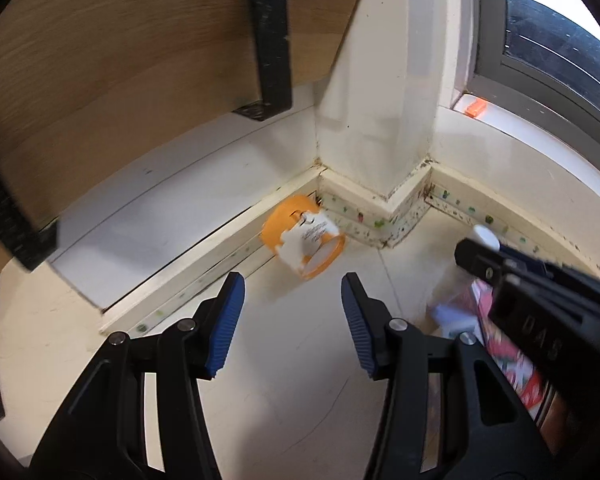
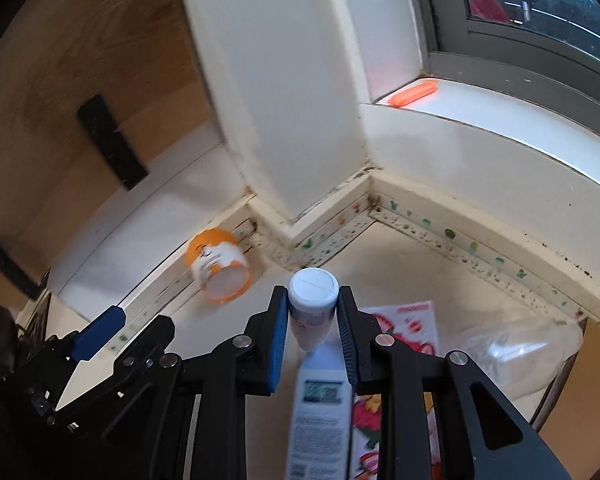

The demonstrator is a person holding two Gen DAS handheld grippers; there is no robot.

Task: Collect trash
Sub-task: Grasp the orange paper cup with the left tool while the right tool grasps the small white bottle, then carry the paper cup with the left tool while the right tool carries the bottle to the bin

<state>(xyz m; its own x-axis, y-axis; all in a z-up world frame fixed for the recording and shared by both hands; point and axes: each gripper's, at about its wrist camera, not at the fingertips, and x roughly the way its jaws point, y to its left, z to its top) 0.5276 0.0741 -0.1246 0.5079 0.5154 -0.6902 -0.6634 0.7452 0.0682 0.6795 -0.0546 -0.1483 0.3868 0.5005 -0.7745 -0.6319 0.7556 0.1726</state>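
Right wrist, right tongs [image 2: 313,334] angled down, clamping tube [image 2: 314,312]

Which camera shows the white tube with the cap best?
The right wrist view. There the tube sits in the middle, pinched between the right gripper's jaws, with its round white cap and printed label showing. The left wrist view shows only the white cap peeking out past the blurry right gripper.

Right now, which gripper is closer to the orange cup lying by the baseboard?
Left. The left gripper is open and aimed at the orange cup just ahead. The right gripper sits farther off to the cup's right, shut on a white-capped tube.
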